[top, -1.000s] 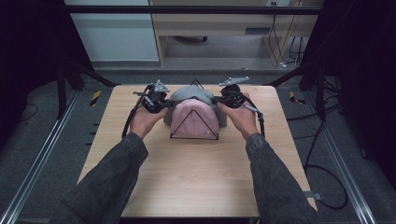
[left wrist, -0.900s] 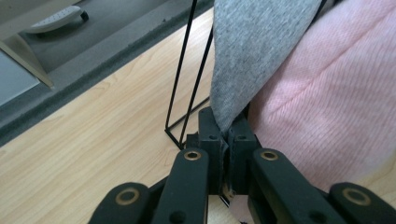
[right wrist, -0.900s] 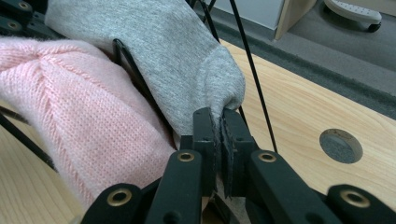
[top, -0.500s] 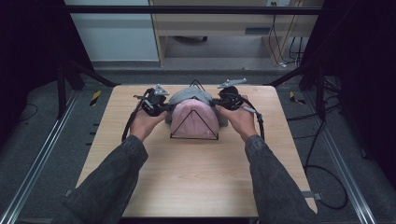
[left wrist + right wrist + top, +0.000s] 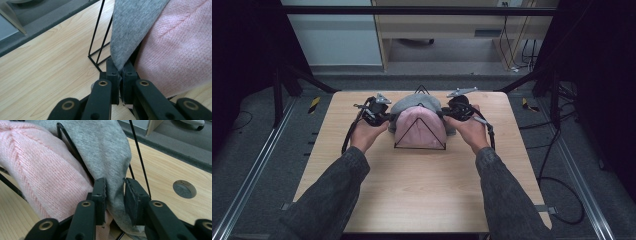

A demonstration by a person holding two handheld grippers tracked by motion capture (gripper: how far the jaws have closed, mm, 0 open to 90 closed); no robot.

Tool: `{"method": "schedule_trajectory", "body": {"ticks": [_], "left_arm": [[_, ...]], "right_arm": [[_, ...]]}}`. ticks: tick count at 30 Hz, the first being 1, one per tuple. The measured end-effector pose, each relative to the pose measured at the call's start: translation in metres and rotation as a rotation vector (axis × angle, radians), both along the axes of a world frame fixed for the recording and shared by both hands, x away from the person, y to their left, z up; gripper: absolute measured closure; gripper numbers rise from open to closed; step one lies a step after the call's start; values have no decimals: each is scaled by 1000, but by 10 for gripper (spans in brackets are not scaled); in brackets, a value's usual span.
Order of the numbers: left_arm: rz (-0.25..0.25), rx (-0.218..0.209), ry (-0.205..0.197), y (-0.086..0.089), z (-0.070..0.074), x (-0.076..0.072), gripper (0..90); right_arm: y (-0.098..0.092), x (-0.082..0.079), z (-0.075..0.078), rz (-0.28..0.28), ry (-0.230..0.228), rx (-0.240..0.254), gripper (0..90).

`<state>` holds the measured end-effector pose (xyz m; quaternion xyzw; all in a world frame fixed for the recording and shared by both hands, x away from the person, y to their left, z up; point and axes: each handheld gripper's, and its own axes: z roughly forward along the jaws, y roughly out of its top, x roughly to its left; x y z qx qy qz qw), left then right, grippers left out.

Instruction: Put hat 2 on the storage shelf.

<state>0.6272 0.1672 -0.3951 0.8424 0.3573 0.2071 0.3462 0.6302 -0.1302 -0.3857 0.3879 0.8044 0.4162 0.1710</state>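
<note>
Grey cloth (image 5: 419,101): draped over the far side of a black wire stand (image 5: 420,134), upper centre of the high view, behind a pink knit cloth (image 5: 419,129) that hangs over the near side of the same stand.
Stand: sits on the counter (image 5: 422,185), towards its far edge, between the two hands.
Left gripper (image 5: 120,75): jaws pressed together on the lower edge of the grey cloth, lower centre of the left gripper view; the fabric is pinched between the pads, with the pink knit just beside them at right.
Right gripper (image 5: 115,192): jaws have just been opening; they stand apart with a fold of the grey cloth between them. The left pad lies against the fabric, the right pad shows a gap, so no grip is judged here.
Hands: left hand (image 5: 366,134) and right hand (image 5: 472,131) flank the stand, level with it.
Done so far, as judged: the grey cloth is laid over the stand and hangs down both sides; the right side appears released.
Left to do, as judged: the left edge is not yet let go; both grippers have to come clear of the stand.
Doubtful: whether the grey cloth hangs evenly at the far side cannot be told.
</note>
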Motion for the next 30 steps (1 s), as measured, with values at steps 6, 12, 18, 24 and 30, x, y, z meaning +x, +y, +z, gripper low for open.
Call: {"method": "schedule_trajectory", "body": {"ticks": [6, 12, 18, 24, 30], "left_arm": [[11, 3, 7, 2, -4, 0, 861], [26, -1, 8, 2, -5, -2, 820], [62, -29, -58, 4, 7, -12, 555], [75, -39, -112, 14, 27, -25, 317], [56, -25, -121, 22, 45, -47, 167]], "right_arm": [[-3, 0, 0, -15, -5, -1, 626], [-5, -2, 1, -38, -14, -7, 525], [-5, -6, -1, -76, -40, -43, 364], [-13, -14, 12, -115, -72, -22, 258], [-22, -30, 29, -141, -102, 6, 188]]}}
